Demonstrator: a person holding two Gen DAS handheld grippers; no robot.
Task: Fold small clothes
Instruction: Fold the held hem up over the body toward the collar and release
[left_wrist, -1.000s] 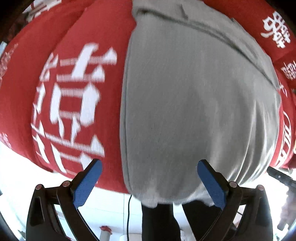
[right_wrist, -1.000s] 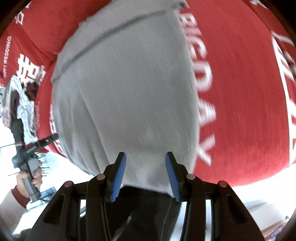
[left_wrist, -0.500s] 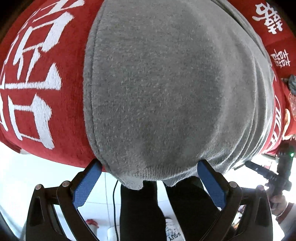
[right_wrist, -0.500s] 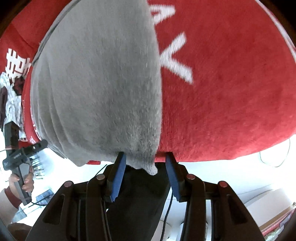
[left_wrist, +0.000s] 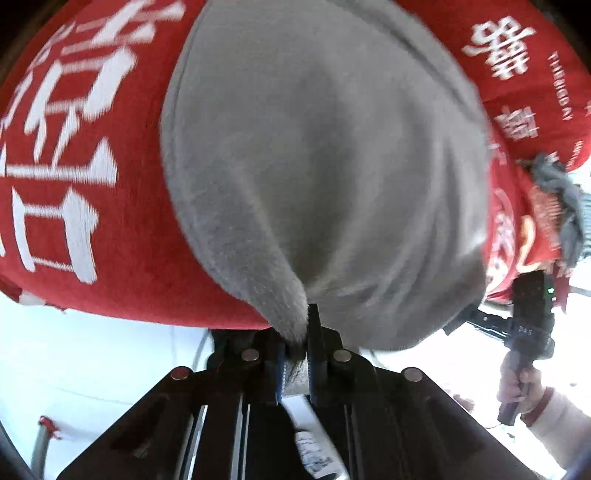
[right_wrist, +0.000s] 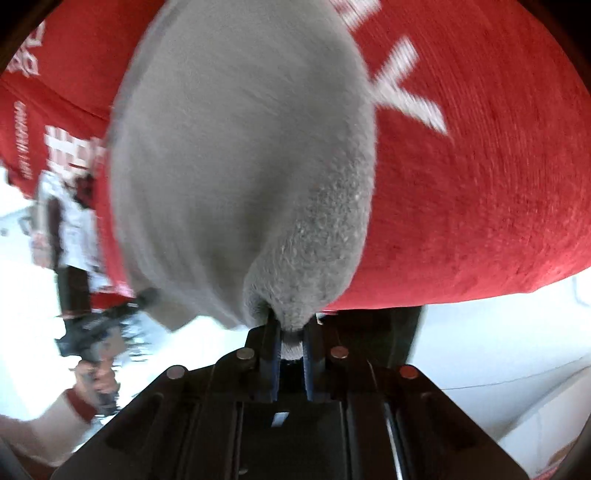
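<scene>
A grey fleece garment (left_wrist: 325, 177) lies flat on a red cloth with white characters (left_wrist: 74, 177). My left gripper (left_wrist: 297, 339) is shut on the garment's near left corner, which bunches up between the blue pads. In the right wrist view the same grey garment (right_wrist: 236, 166) fills the middle, and my right gripper (right_wrist: 291, 339) is shut on its near right corner at the edge of the red cloth (right_wrist: 480, 203). Each gripper shows in the other's view: the right one (left_wrist: 528, 325) and the left one (right_wrist: 92, 332).
The red cloth's near edge hangs over a white floor (left_wrist: 92, 369). A pile of other clothes (left_wrist: 554, 206) lies at the right end of the cloth; it also shows in the right wrist view (right_wrist: 62, 221). The person's dark legs (right_wrist: 399, 332) stand close behind the grippers.
Both grippers have closed: they were open around the garment's near hem and now pinch its two near corners. The fabric bunches up at each grip.
</scene>
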